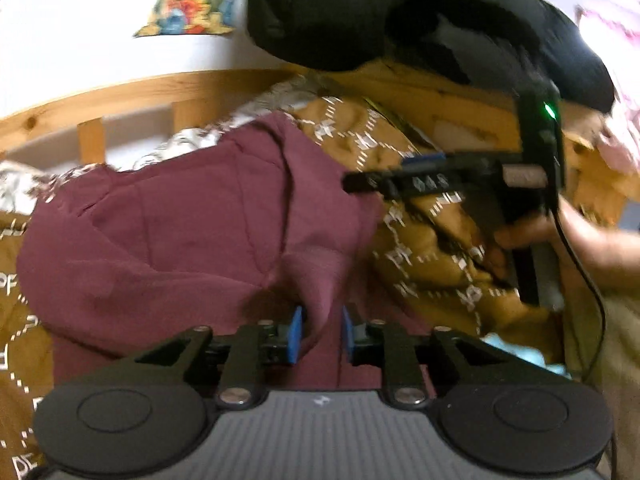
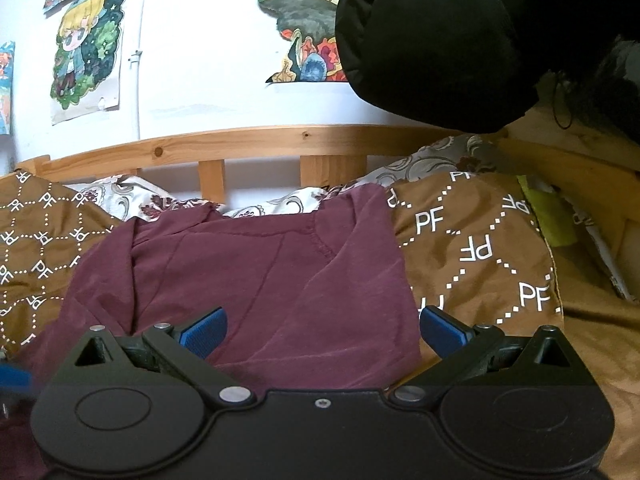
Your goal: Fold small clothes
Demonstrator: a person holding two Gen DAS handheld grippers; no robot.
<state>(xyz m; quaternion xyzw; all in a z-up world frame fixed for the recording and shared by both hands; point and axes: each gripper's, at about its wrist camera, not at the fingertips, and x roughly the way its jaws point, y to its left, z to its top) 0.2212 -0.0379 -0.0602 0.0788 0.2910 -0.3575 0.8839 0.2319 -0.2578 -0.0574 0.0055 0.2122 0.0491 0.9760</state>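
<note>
**Maroon garment on bed, fold in hand**

Maroon garment (image 2: 256,280) lies on the brown bedspread (image 2: 480,248): soft, light, limp; take it by hems. Left gripper (image 1: 319,334), narrowly parted, straddles a raised fold. Right gripper (image 2: 320,330) gapes empty.

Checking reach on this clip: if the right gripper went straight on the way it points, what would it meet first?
Most likely the maroon garment lying just ahead between the open fingers of the right gripper; depth is hard to judge.

Maroon garment (image 2: 256,280); brown blanket (image 2: 480,248) with white dotted "PF" lattice; blue gripper pads (image 2: 204,330); black jacket (image 2: 432,40).
</note>
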